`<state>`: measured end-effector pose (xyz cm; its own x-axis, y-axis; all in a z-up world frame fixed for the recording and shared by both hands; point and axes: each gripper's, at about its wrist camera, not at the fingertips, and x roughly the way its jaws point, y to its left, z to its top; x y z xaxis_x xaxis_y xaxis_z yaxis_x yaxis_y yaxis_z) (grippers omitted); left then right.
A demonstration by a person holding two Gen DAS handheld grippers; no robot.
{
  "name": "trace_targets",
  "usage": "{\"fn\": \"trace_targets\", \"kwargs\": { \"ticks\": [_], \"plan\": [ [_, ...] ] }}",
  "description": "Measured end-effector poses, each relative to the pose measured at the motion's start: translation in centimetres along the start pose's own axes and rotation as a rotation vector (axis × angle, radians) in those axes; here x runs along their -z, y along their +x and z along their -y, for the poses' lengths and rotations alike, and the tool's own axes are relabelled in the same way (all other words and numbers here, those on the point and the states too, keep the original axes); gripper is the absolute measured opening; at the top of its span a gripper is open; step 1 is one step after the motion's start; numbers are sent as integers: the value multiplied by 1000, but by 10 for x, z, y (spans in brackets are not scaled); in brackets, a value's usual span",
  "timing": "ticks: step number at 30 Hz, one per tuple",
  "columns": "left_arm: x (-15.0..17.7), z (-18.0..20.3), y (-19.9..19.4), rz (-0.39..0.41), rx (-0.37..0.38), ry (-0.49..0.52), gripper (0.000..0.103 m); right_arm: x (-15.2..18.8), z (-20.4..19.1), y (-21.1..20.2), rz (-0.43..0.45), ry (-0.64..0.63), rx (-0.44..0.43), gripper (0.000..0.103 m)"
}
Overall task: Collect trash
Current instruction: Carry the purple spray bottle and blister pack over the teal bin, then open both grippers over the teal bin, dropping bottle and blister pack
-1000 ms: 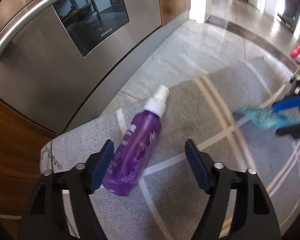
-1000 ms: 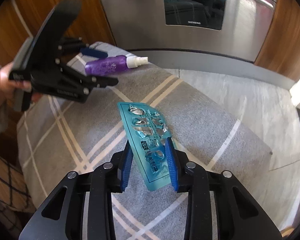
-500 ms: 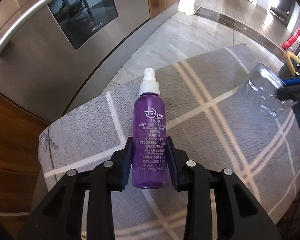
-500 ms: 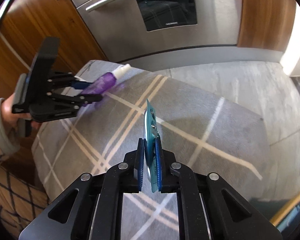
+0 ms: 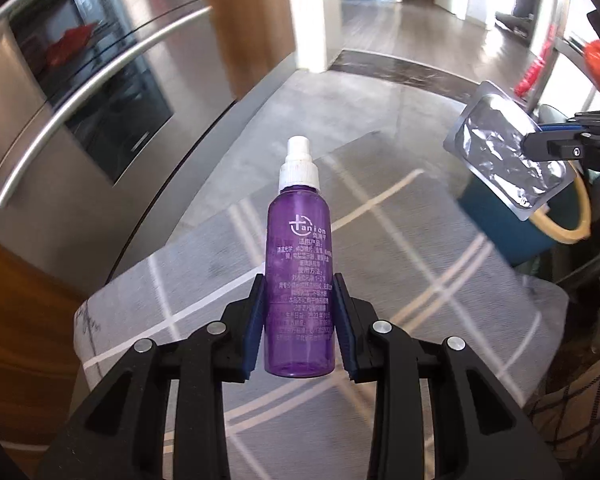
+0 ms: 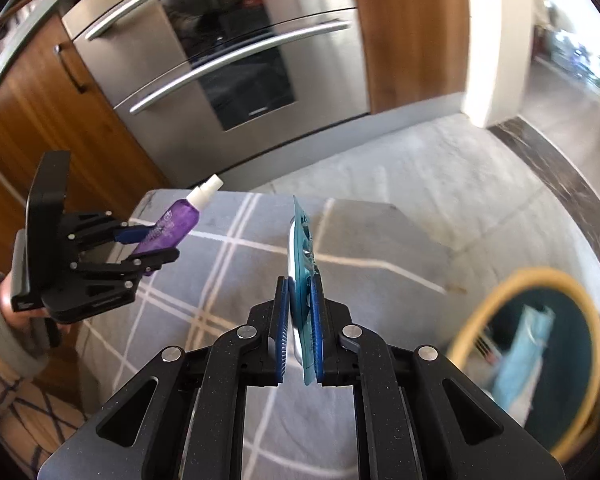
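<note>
The left tongs (image 5: 299, 328) are closed partway on the lower body of a purple spray bottle (image 5: 299, 276), both blue pads pressed to its sides, so it stands nozzle-up above the grey checked cloth (image 5: 440, 304) that covers the bench. The right tongs (image 6: 300, 332) are nearly shut on a used blister pack (image 6: 302, 264), pinched by one short end and held edge-on above the same cloth. Off the right side of the cloth, lower down, sits a dark teal bin with a tan rim (image 6: 496, 292), something pale blue already lying inside. The bottle looks like light, stiff plastic with a smooth, somewhat slippery wall; gripping it low on the straight barrel, as here, seems sound, though the tall neck and white cap could let it swing if the grip loosens. The blister pack is thin foil and plastic, nearly weightless, springy and easily creased; the flat rim at its end is the sensible hold, since the crushed pockets would give under the pads. Both pieces appear ready to go toward the bin beside the cloth.
</note>
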<state>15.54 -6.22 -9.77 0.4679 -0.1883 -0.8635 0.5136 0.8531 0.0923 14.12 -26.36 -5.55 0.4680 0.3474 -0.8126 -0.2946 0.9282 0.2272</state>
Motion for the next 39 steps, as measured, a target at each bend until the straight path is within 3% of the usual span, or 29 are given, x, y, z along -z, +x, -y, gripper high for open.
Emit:
{"fn": "trace_targets", "kwargs": {
  "ticks": [6, 12, 17, 25, 31, 35, 36, 38, 39],
  "plan": [
    [-17, 54, 1, 7, 69, 56, 32, 31, 24, -37, 2, 84, 116, 11],
    [-36, 110, 6, 32, 140, 158, 32, 51, 79, -54, -7, 246, 259, 11],
    [-53, 138, 15, 41, 199, 175, 32, 67, 132, -72, 42, 437, 358, 11],
    [-69, 199, 28, 38, 293, 210, 32, 86, 188, -65, 58, 643, 381, 11],
    [-85, 236, 48, 17, 300, 252, 32, 104, 215, -50, 5, 745, 433, 12],
    [-96, 259, 66, 6, 309, 260, 32, 115, 226, -48, 6, 825, 422, 15],
    [-97, 263, 68, 12, 303, 266, 34, 115, 226, -48, 0, 824, 433, 22],
    [-98, 271, 72, 18, 276, 284, 51, 114, 225, -47, -2, 817, 441, 31],
    [-98, 274, 72, 26, 254, 288, 65, 114, 225, -48, 2, 819, 446, 37]
  ]
}}
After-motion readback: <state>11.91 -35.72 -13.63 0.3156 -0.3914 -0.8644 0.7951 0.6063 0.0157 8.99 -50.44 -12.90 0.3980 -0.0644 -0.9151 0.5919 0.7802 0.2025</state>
